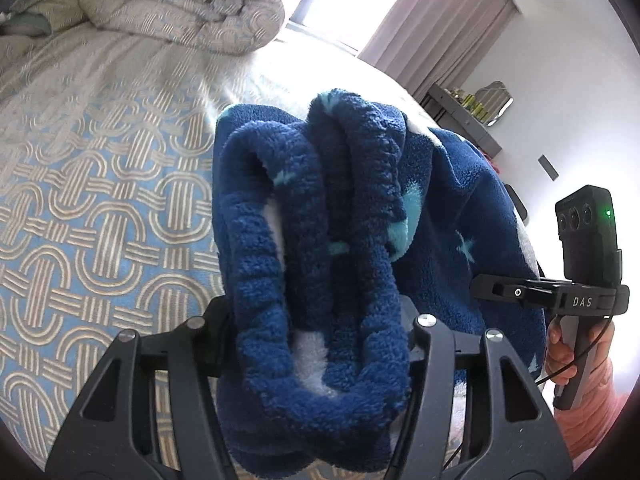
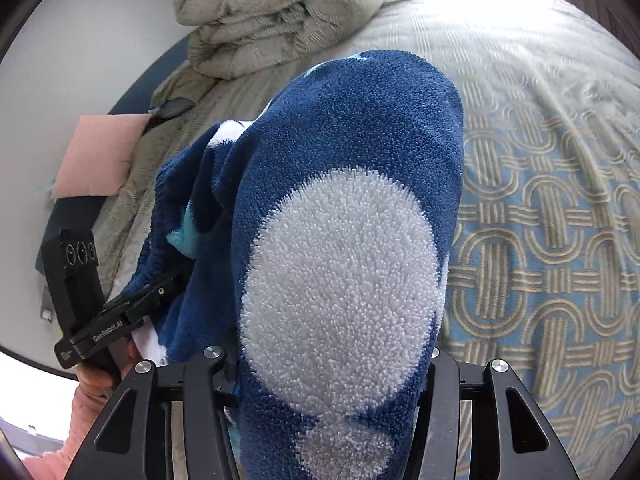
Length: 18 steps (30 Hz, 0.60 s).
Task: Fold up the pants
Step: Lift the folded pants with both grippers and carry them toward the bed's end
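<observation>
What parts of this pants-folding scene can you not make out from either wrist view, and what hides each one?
1. Left gripper fingertips, left wrist view: buried in the bunched blue fleece pants.
2. Right gripper fingertips, right wrist view: covered by the pants.
3. Pants' full shape and legs, both views: the fabric fills the lens and runs off the bottom edge.
4. Shelf items, left wrist view: too small to identify.

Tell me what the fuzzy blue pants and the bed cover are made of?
The blue pants look like soft fleece, probably synthetic: the pile is thick and nubbly, with a fluffy white spot and pale stars. The bed cover looks like smooth woven fabric, perhaps cotton, with a flat printed or woven pattern of tan loops on blue. The left gripper and right gripper look like matte black plastic with shiny metal screws.
</observation>
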{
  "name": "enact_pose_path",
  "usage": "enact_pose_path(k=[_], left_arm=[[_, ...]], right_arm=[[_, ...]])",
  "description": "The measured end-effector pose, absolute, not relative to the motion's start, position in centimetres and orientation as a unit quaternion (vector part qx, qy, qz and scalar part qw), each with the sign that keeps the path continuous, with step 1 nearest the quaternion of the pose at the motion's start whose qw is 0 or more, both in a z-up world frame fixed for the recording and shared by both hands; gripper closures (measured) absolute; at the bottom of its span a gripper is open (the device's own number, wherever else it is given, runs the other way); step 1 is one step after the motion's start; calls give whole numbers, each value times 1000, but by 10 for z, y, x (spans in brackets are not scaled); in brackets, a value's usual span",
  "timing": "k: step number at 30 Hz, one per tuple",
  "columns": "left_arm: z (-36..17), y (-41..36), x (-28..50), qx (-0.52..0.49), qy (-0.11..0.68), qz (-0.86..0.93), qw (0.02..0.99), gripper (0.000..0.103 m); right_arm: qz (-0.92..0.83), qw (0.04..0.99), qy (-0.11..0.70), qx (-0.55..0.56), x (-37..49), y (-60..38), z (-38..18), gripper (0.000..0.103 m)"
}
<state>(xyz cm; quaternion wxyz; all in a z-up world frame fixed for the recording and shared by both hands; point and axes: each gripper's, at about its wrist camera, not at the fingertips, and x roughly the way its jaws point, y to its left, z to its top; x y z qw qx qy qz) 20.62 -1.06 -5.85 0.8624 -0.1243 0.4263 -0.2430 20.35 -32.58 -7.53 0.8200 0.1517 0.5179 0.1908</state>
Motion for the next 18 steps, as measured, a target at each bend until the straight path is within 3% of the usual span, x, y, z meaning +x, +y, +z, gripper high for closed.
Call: enact_pose_path(k=[18], left_arm=[[-14,-60,141,-77,398,-302,863,44]], right_arm=[[164,850,467,181,118,-366,-43,50]])
